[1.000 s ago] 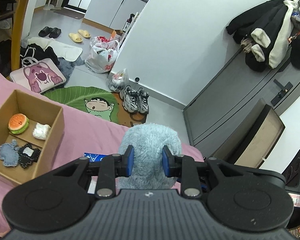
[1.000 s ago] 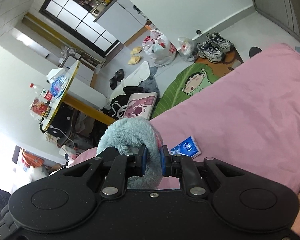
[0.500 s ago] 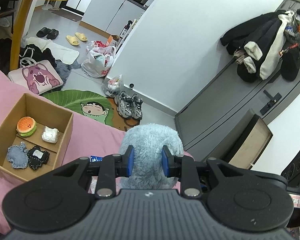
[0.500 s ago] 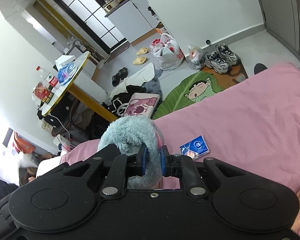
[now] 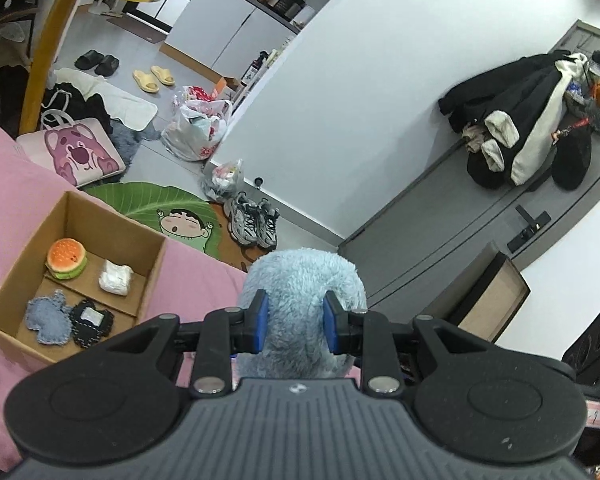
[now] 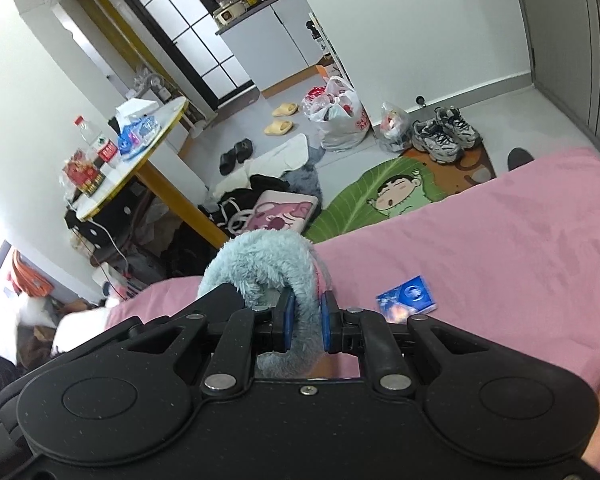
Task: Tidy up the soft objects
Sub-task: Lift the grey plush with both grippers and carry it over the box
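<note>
A fluffy light-blue plush (image 5: 300,280) is held up above the pink bed, and my left gripper (image 5: 294,322) is shut on its thick part. My right gripper (image 6: 305,320) is shut on a thinner fold of the same blue plush (image 6: 260,264). To the left in the left wrist view, a divided cardboard box (image 5: 148,276) rests on the bed. It holds a burger toy (image 5: 66,258), a white soft item (image 5: 116,278), a blue denim piece (image 5: 46,318) and a black patch (image 5: 90,320).
A small blue packet (image 6: 408,298) lies on the pink bedsheet (image 6: 500,240). Beyond the bed edge are a green cartoon rug (image 6: 380,196), sneakers (image 5: 252,220), plastic bags, a pink bear bag (image 5: 80,154) and a yellow-legged table (image 6: 132,156). Coats hang on the grey door (image 5: 528,128).
Both grippers have lifted with the plush still held. The box and the bed sit lower and further off in the views, and more of the floor and room shows.
</note>
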The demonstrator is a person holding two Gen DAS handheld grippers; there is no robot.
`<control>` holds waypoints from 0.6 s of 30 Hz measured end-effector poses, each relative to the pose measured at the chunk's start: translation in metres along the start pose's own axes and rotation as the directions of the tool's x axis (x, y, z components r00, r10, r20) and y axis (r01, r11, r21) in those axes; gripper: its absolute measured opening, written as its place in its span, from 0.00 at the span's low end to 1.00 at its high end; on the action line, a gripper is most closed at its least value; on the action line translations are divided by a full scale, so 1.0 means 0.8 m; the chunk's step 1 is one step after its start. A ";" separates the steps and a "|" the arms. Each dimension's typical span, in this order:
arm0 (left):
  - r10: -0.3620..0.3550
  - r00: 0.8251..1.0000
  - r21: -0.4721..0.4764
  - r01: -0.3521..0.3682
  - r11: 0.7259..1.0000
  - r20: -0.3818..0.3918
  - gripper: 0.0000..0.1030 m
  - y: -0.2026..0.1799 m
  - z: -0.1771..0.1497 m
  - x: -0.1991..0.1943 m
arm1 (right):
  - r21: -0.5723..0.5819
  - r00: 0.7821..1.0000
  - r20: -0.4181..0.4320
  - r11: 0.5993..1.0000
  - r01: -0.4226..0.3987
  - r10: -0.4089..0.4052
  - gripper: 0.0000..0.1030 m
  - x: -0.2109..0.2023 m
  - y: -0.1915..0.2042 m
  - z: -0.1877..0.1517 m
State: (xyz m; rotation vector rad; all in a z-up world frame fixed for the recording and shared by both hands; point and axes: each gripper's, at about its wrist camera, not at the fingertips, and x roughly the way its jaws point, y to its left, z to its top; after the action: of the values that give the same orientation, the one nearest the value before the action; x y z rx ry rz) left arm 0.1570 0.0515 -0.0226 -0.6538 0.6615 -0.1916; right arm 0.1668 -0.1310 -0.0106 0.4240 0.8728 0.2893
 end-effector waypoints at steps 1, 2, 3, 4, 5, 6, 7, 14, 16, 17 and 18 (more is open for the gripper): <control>-0.002 1.000 -0.001 0.002 1.000 -0.001 0.26 0.003 0.002 -0.001 | 0.001 1.000 0.004 1.000 -0.002 0.002 0.14 0.003 0.003 -0.002; -0.003 1.000 -0.002 0.003 1.000 -0.001 0.26 0.009 0.005 -0.004 | 0.002 1.000 0.006 1.000 -0.003 0.003 0.14 0.006 0.006 -0.003; -0.003 1.000 -0.003 0.003 1.000 0.002 0.26 0.013 0.007 -0.005 | 0.005 1.000 0.005 1.000 -0.008 0.008 0.14 0.009 0.010 -0.003; -0.004 1.000 -0.007 0.004 1.000 0.006 0.26 0.018 0.010 -0.007 | 0.004 1.000 0.003 1.000 -0.014 0.014 0.14 0.012 0.014 -0.003; -0.005 1.000 -0.012 0.005 1.000 0.008 0.26 0.024 0.012 -0.009 | 0.000 1.000 0.002 1.000 -0.018 0.018 0.14 0.014 0.020 -0.003; -0.005 1.000 -0.017 0.005 1.000 0.009 0.26 0.029 0.015 -0.010 | 0.000 1.000 0.000 1.000 -0.024 0.024 0.14 0.017 0.024 -0.002; -0.008 1.000 -0.022 0.009 1.000 0.009 0.26 0.035 0.018 -0.011 | -0.001 1.000 0.000 1.000 -0.031 0.031 0.14 0.018 0.028 -0.002; -0.006 1.000 -0.035 0.006 0.999 0.004 0.26 0.068 0.036 -0.007 | -0.004 0.999 -0.003 0.999 -0.038 0.037 0.14 0.044 0.048 -0.006; -0.004 1.000 -0.042 0.004 0.999 0.000 0.26 0.080 0.040 -0.004 | 0.001 0.999 -0.008 0.999 -0.039 0.039 0.14 0.055 0.052 -0.008; -0.003 1.000 -0.047 0.003 0.999 -0.003 0.26 0.086 0.042 -0.002 | 0.003 0.999 -0.011 0.999 -0.039 0.039 0.14 0.060 0.055 -0.009; -0.001 1.000 -0.052 0.001 0.999 -0.006 0.26 0.092 0.043 0.000 | 0.002 0.999 -0.016 0.999 -0.037 0.037 0.14 0.066 0.058 -0.010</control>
State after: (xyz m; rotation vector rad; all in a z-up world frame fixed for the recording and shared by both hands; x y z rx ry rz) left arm 0.1761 0.1265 -0.0475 -0.7042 0.6734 -0.1778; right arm 0.1893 -0.0664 -0.0292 0.4401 0.8817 0.3262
